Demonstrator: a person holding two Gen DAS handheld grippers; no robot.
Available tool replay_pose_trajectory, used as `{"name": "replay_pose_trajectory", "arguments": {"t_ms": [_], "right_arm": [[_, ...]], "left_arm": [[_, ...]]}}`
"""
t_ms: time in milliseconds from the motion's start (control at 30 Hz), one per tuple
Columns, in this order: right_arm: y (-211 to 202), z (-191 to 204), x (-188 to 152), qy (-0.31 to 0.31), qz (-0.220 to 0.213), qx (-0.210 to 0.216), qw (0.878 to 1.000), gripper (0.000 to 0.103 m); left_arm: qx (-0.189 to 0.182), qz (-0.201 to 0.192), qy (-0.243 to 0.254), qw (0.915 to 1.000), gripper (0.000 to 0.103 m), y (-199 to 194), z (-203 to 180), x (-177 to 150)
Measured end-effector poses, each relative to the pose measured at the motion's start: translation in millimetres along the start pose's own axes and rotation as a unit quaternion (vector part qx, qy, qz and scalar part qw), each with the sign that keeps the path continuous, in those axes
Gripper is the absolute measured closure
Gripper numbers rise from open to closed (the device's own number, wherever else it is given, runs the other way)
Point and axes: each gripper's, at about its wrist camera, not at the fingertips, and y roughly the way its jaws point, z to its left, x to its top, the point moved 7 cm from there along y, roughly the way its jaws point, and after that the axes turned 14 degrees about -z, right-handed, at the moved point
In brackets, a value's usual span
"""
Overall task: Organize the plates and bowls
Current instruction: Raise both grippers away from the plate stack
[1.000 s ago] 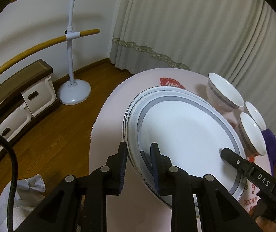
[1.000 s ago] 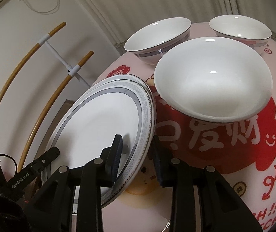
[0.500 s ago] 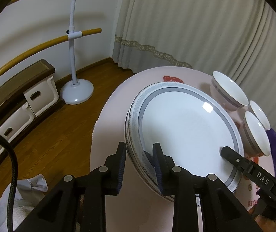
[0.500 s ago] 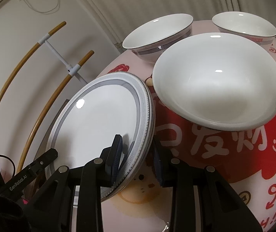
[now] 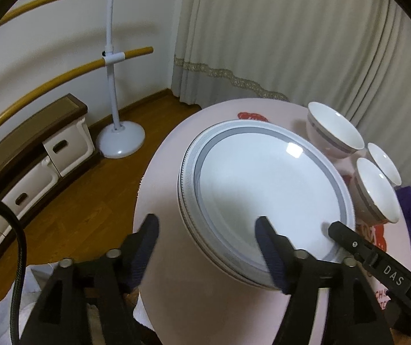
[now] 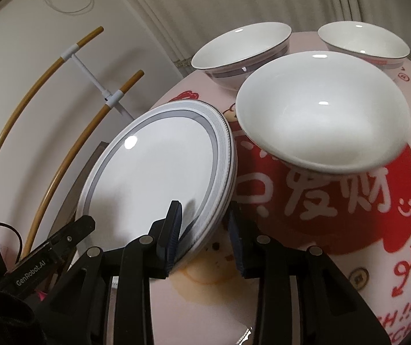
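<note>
**Releasing the plate stack onto the table**

Letting go of the plate stack with both tools at once. My left gripper is standing wide apart: one finger off the rim over the pink tabletop, lower left of the frame, the other hovering over the white face of the top plate, apparently touching nothing. My right gripper is straddling the near rim of the same stack, jaws spread with a visible gap on the outer side; whether the inner pad is brushing the plate face I cannot tell.

Judgement on doing this well: I am backing each tool straight out along its fingers, keeping them spread, so no pad drags the rim and skews the stack. In the right wrist view the stack reads tilted; fisheye distortion may be exaggerating that, so I am checking it is sitting flat before clearing.

Containers: three bowls are standing upright on the round table, all empty.
- Nearest bowl, centre right of the right wrist frame, just beside the stack.
- Grey-banded bowl, upper centre.
- Third bowl, upper right.

The plates are holding nothing either. Bowls are not yet nested; that looks like the remaining work.
</note>
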Motion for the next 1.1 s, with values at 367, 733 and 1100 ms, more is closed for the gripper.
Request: {"name": "replay_pose_trajectory", "arguments": {"t_ms": [367, 733, 1100], "right_arm": [[-67.3, -6.0, 5.8, -0.008, -0.029, 0.008, 1.0, 0.04], [-166.9, -21.3, 28.6, -0.027, -0.115, 0.002, 0.993, 0.019], [-243.3, -73.0, 49.4, -0.04, -0.174, -0.015, 0.984, 0.009]], "left_arm": [[-0.008, -0.031, 0.01, 0.9994, 0.018, -59.9, -27.3, -5.4], [-0.042, -0.096, 0.023, 0.9942, 0.008, -149.4, -75.8, -15.4], [-0.066, -0.134, 0.053, 0.9874, 0.001, -203.8, -138.7, -37.6]]}}
